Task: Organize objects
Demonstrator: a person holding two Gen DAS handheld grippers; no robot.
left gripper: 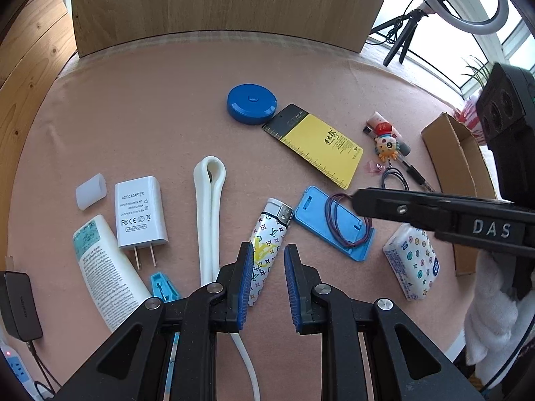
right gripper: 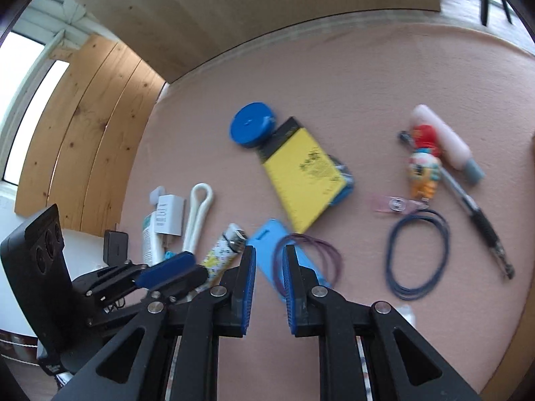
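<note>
Barely begun: lighter (left gripper: pixel 267 247), charger (left gripper: pixel 140 214), notepad (left gripper: pixel 317 147) scattered across tabletop (left gripper: pixel 133 117); box (left gripper: pixel 458 167) at right edge. Left claw (left gripper: pixel 267 287), right claw (right gripper: pixel 269 287) apart, empty.

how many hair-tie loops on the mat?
2. A purple elastic loop lies on the light-blue flat plastic stand ahead of the right hand-held gripper; a dark-blue elastic loop lies right of it, beside the black pen. Others may be hidden.

Pink felt tabletop (left gripper: pixel 133 117) — wood panel (left gripper: pixel 217 0), bright window (right gripper: pixel 20 100).
</note>
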